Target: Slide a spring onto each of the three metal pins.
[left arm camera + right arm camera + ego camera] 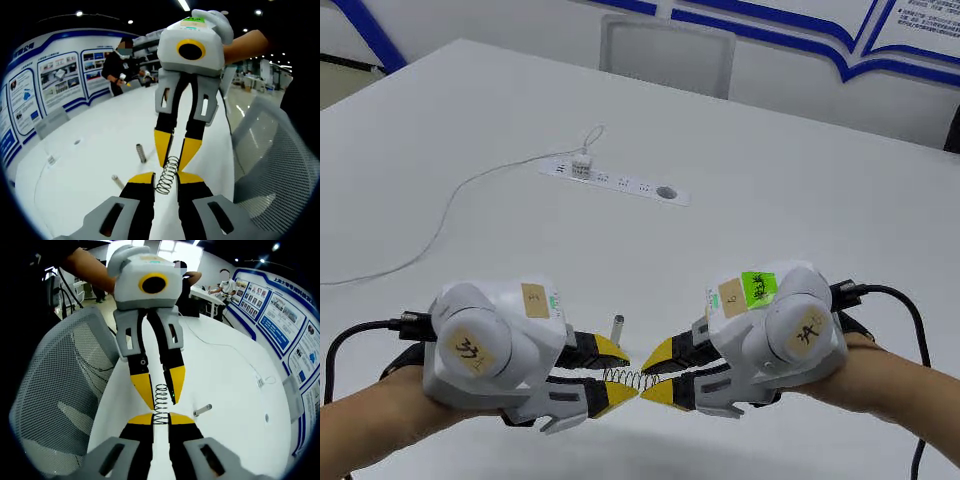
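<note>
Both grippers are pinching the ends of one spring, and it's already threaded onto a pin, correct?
No. The left gripper and right gripper do pinch the ends of one spring, but it is threaded on nothing: the left gripper view shows it free between them, a bare pin standing on the table beside it.

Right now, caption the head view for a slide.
Left gripper and right gripper hold one spring between them, metal pin behind.

Spring (631, 379) lies between left hand-held gripper (620, 373) and right hand-held gripper (650, 378), pin (617, 327) behind.
</note>
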Action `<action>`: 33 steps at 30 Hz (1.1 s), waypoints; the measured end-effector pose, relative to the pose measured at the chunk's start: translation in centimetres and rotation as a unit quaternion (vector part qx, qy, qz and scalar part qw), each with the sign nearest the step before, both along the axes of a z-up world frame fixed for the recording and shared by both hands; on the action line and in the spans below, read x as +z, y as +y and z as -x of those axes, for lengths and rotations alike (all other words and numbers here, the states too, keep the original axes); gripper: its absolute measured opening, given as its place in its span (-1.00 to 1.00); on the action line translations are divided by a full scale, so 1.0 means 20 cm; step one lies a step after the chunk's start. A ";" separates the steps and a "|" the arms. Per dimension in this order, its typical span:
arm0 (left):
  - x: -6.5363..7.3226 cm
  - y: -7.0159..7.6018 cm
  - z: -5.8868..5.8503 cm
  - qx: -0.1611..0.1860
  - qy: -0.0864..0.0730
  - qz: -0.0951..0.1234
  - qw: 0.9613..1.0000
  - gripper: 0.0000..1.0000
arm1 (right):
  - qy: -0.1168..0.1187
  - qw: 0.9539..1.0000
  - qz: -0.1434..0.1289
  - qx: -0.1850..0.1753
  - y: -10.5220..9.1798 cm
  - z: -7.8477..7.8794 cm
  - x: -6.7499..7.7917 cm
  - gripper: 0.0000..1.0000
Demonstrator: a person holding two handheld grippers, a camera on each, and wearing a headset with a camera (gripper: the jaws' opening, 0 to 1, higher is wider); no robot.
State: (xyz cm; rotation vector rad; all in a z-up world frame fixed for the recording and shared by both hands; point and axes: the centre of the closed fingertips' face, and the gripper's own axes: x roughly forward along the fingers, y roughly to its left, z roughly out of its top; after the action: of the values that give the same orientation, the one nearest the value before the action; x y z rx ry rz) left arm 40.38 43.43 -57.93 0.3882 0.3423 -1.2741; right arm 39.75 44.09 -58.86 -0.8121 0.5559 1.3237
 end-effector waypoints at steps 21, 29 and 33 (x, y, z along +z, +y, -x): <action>0.00 -0.02 0.03 -0.049 -0.037 -0.024 0.998 -0.79 | -0.007 1.000 0.003 0.009 -0.02 0.01 0.02 -0.78; -0.01 -0.01 0.04 -0.062 -0.046 -0.037 0.996 -0.79 | -0.010 1.000 0.008 0.004 -0.04 0.00 0.00 -0.70; -0.01 -0.01 0.05 -0.062 -0.046 -0.034 0.996 -0.79 | 0.010 1.000 -0.004 -0.018 -0.06 -0.01 -0.01 -0.69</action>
State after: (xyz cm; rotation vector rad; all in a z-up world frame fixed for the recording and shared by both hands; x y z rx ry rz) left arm 39.46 43.21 -58.04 0.5317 0.2883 -1.3639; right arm 39.99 42.88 -59.05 -0.7796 0.5789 1.3018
